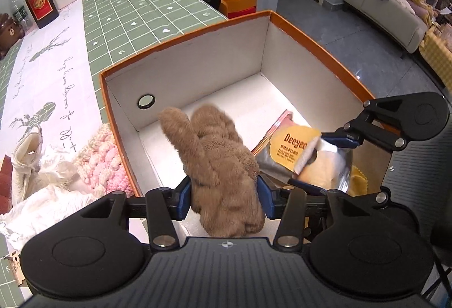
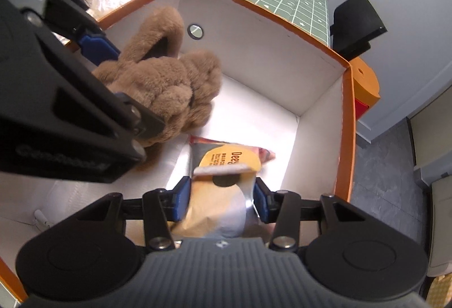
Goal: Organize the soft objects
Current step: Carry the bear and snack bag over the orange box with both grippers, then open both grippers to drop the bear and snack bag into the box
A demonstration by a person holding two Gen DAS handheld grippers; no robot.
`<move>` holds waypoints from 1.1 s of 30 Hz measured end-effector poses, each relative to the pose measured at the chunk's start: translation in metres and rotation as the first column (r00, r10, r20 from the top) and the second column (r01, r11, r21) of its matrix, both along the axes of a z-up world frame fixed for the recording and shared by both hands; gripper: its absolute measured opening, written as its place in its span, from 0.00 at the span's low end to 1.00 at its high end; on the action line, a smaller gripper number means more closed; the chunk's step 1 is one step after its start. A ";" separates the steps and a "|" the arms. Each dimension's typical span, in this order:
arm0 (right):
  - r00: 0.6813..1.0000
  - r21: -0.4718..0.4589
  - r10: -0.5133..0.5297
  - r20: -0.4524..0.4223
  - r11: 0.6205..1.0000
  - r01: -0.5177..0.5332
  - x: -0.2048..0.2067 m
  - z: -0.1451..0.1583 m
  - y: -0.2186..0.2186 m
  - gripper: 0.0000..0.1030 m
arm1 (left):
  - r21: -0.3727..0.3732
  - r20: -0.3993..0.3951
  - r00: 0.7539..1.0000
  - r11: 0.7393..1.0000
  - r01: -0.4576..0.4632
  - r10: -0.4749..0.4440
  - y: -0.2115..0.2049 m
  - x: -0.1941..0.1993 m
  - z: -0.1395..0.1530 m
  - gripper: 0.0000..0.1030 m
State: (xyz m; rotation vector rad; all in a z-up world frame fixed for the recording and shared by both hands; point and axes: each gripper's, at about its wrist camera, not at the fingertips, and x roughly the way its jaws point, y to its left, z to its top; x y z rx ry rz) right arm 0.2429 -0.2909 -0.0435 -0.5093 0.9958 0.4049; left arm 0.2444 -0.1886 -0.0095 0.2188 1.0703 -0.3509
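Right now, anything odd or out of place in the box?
Mostly fine. The brown plush toy and silver wipes packet sit inside the orange box. The packet's resealable flap is peeled up, so it looks partly open.

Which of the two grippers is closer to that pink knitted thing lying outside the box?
Left. The left gripper, around the brown plush toy, is inside the box by the wall beside the pink knit. The right gripper is farther across the box.
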 end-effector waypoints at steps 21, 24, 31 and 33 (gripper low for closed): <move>0.996 0.193 0.045 0.076 0.979 -0.060 -0.021 0.035 0.037 0.22 | -0.089 0.247 0.968 0.996 -0.031 0.052 0.053 -0.044 0.054 0.55; 0.997 0.226 0.058 0.055 0.972 -0.069 -0.019 0.030 0.048 0.14 | -0.096 0.267 0.961 0.995 -0.041 0.065 0.063 -0.051 0.056 0.55; 0.999 0.218 0.040 -0.028 0.975 -0.033 0.000 0.014 0.061 0.12 | -0.090 0.271 0.958 0.994 -0.066 0.088 0.082 -0.059 0.052 0.55; 0.999 0.213 0.036 -0.033 0.977 -0.028 0.001 0.013 0.063 0.12 | -0.094 0.273 0.957 0.993 -0.071 0.094 0.086 -0.062 0.051 0.55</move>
